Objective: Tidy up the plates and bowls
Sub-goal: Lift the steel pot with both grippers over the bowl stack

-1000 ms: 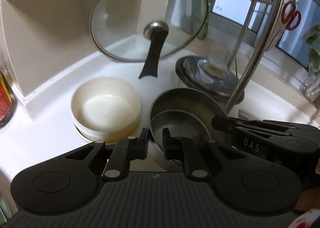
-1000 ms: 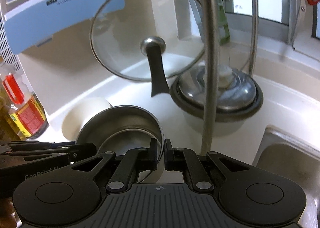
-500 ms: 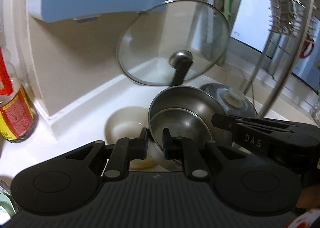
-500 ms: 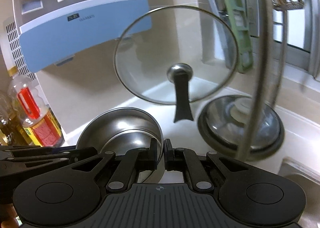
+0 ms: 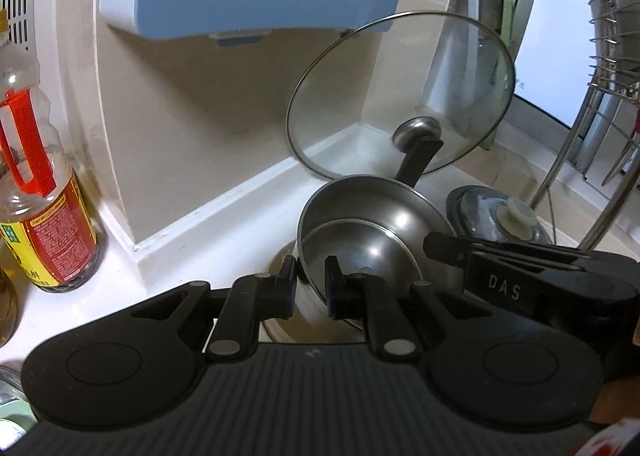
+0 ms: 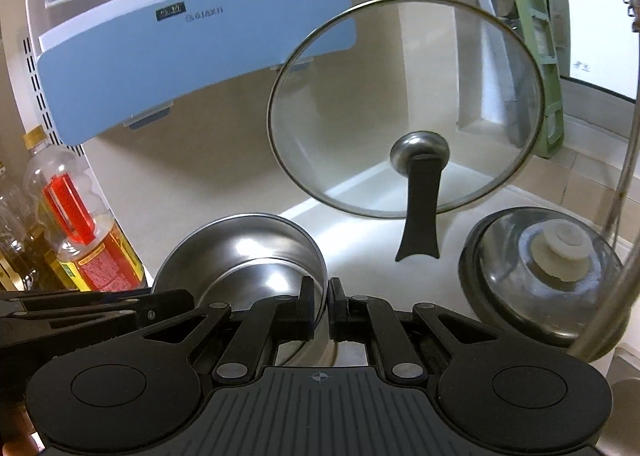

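- You are mid-carry: the steel bowl hangs between your two tongs, over the cream bowl below.
- Next, I judge, lower it level to nest.
- Your left gripper is clenched on the bowl's near rim.
- Your right gripper is clamped on the rim's right side.

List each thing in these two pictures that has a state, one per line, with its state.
Steel bowl: held by its rim, off the counter.
Left tool: shut on the bowl's rim.
Right tool: shut on the opposite rim.
Glass lid: propped upright.
Pot lid: flat, on its pot.
Oil bottle: upright.
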Tool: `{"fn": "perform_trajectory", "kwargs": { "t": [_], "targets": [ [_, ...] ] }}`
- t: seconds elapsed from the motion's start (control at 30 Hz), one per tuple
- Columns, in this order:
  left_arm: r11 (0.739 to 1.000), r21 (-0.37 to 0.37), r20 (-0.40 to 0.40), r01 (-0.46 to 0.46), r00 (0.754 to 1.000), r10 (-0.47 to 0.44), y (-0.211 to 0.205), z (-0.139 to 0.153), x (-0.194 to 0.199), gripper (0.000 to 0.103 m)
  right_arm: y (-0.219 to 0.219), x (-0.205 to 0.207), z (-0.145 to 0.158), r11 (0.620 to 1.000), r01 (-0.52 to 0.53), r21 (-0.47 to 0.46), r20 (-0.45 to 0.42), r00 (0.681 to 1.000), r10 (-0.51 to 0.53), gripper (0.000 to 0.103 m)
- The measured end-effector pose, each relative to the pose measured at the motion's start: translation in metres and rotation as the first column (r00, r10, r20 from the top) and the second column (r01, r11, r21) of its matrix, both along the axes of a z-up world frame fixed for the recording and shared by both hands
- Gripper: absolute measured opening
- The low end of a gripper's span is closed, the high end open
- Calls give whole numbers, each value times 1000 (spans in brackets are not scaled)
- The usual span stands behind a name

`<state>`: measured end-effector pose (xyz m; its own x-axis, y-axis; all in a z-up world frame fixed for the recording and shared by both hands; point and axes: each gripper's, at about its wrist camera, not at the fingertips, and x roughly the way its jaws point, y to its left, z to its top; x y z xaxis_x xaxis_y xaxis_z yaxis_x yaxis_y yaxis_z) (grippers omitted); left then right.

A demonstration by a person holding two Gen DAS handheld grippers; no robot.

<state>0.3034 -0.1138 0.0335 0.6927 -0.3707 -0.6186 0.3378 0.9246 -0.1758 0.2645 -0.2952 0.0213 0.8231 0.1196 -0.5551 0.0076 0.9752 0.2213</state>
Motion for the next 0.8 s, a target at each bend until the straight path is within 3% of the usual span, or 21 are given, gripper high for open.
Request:
{"fn": "perform_trajectory", "kwargs": {
  "t": [0.8],
  "targets": [
    [1000,8,-74,-17,997,18,4,-22,19,13,6,19,-21,1000,-16,16,-65,998,17,7]
  ]
}}
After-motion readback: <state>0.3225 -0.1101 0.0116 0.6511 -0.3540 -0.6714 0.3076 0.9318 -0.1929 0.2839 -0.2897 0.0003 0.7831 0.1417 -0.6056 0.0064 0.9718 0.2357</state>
